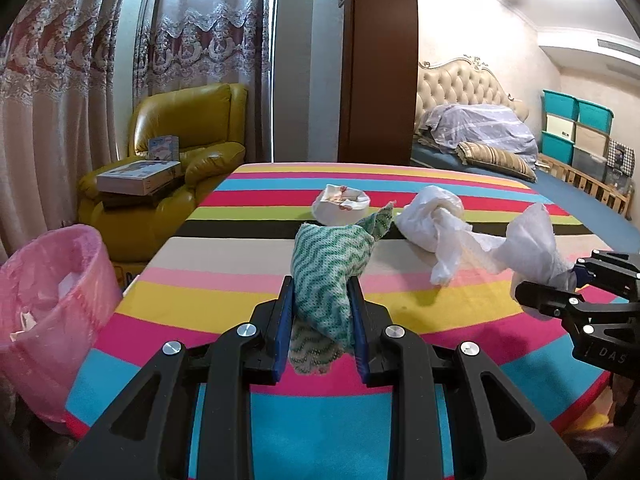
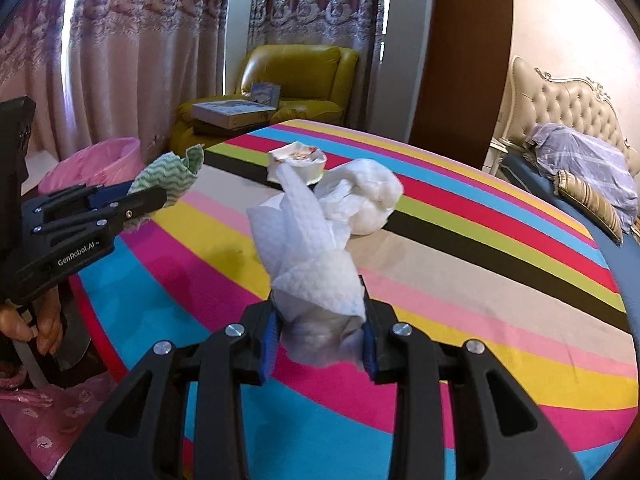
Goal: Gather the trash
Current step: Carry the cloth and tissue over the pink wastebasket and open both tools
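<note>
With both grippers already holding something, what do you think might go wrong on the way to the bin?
1. The left gripper pinches only the lower end of the green zigzag cloth, so it may slip out.
2. The white paper towel in the right gripper hangs loose and could snag the crumpled white tissue nearby.
3. The pink-lined waste bin stands low beside the striped table, so a drop could miss.

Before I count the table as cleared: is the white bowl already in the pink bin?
No, the white bowl sits on the striped table, apart from the pink bin.
</note>
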Demonstrator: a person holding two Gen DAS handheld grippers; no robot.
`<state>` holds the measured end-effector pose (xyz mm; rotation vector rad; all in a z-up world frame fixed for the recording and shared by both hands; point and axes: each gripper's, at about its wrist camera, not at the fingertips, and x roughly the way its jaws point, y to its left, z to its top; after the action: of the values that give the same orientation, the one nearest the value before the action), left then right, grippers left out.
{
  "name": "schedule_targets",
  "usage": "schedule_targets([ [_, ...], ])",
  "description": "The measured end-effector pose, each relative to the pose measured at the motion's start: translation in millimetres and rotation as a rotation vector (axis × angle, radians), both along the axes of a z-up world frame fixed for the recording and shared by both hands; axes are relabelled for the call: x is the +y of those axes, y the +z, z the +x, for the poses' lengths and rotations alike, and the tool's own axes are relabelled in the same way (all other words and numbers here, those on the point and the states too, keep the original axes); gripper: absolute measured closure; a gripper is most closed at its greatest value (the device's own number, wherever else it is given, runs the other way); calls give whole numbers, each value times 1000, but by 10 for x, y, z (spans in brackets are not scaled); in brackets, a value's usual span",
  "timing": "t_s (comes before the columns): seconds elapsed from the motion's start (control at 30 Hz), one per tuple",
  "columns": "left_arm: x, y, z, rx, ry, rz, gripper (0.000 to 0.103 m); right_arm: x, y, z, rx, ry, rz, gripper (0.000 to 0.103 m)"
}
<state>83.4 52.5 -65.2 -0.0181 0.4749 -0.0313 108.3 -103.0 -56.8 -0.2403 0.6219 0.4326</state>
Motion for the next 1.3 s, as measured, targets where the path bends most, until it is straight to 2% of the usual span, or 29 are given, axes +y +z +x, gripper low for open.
schedule_targets([
  [0.37, 202, -56, -137, 8, 30, 4, 78, 166, -32, -57, 7, 61, -54, 70],
  [0.67, 438, 7, -306, -18, 72, 32, 78, 515, 68, -20, -13, 156, -117, 70],
  [0.97, 1073, 295, -647, -94, 199, 5, 78, 1177, 237, -27, -19, 312, -134, 70],
  [1.3, 1929, 440, -808, -84, 360, -22, 78, 2153, 481, -61, -40, 482, -135, 70],
])
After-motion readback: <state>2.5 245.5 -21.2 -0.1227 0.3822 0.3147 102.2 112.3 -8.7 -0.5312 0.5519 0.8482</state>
